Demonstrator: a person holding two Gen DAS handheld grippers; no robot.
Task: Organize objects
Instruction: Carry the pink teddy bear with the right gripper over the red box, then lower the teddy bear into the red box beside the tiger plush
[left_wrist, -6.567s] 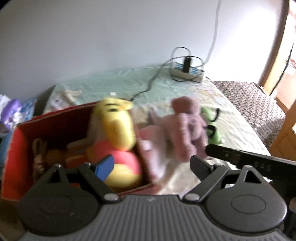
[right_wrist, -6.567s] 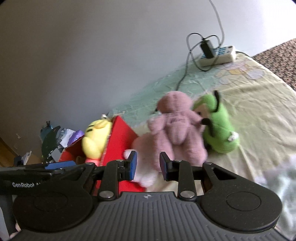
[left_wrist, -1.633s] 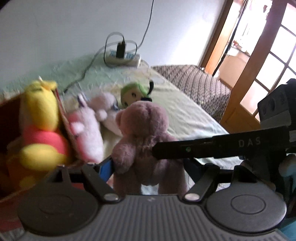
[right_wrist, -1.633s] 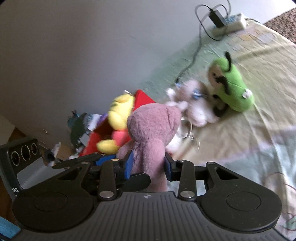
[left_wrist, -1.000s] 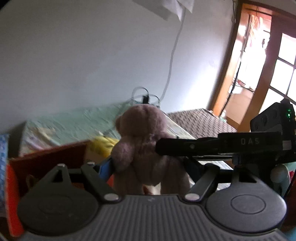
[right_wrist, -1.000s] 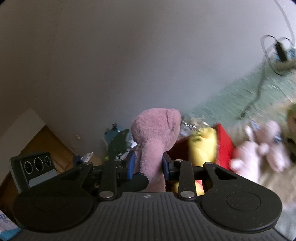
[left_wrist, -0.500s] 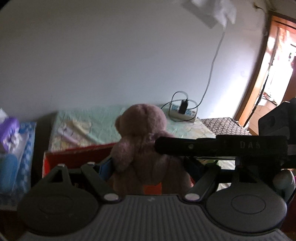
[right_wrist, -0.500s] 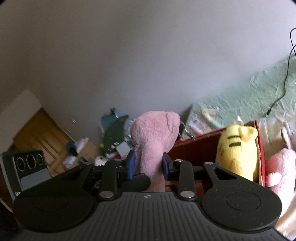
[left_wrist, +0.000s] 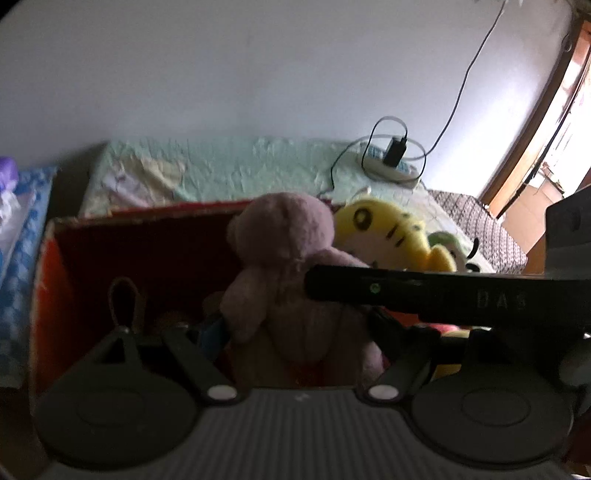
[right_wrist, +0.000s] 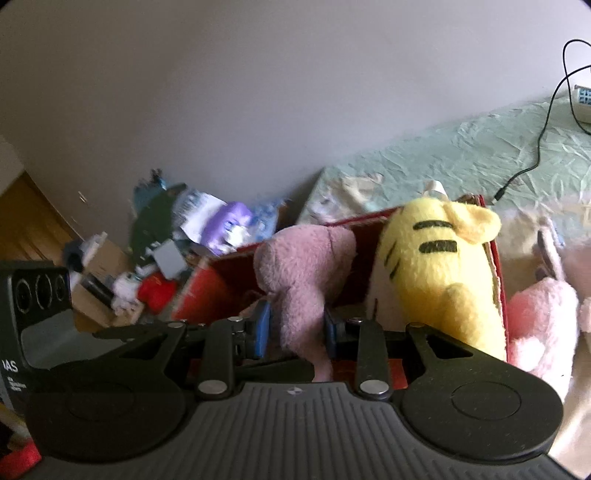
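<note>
Grey wall, green bedsheet, wooden door

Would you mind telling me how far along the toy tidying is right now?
Done: the yellow plush already sits in the red box. In hand: the right gripper is shut on the mauve teddy bear, held over the box opening. Left: releasing it, then the pink plush and green plush outside the box.

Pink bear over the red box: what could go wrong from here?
1. Both grippers, left and right, clamp the pink bear; uneven release could drag it off line.
2. The yellow plush fills the box's right side, so the bear may land on it and tip out.
3. The red box already holds toys below, so the bear may sit high.
</note>
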